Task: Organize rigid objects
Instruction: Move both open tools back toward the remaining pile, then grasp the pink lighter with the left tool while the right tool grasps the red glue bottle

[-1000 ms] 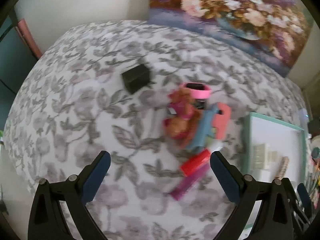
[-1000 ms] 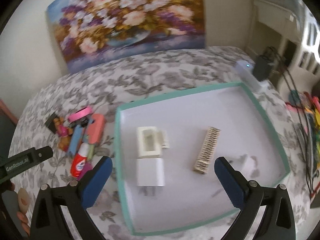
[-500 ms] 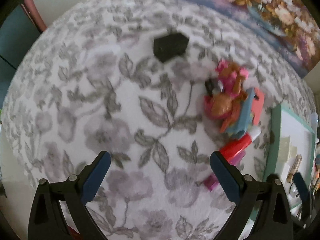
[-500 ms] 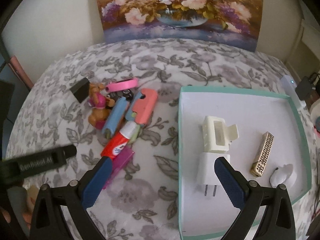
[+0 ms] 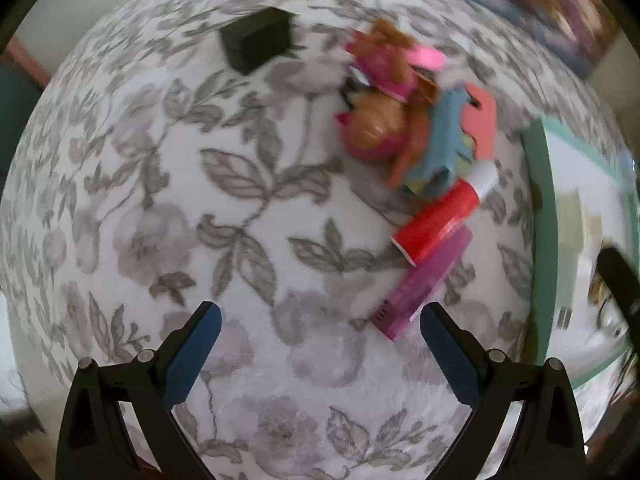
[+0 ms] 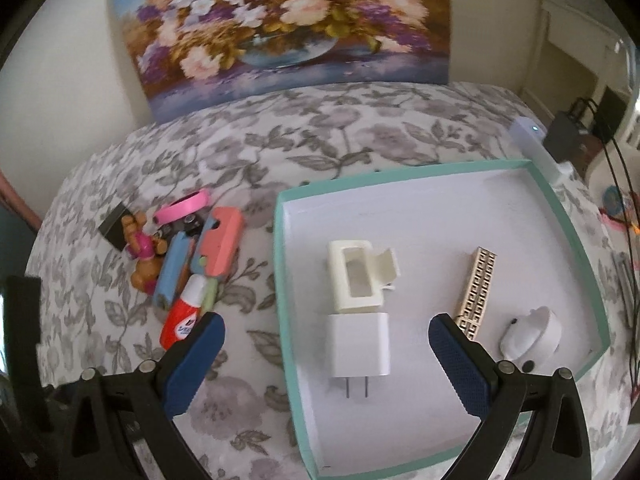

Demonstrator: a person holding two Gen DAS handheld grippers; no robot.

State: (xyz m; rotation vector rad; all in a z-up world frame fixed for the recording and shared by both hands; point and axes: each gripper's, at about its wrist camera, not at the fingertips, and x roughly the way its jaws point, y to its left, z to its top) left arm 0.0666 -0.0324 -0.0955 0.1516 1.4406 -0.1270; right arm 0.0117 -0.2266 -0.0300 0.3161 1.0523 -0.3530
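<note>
Grippers both empty, jaws apart; charger (image 6: 357, 344) inside tray (image 6: 568, 216)

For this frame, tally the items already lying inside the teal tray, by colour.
Inside the teal tray:
White: 2, the plug adapter and the small round item
Cream: 1, the hair claw clip
Gold patterned: 1, the bar
Total: 4

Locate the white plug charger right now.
In the right wrist view the white plug charger lies inside the teal tray, toward its left side, prongs pointing at the camera, directly below the cream hair clip and left of the gold patterned bar.
</note>
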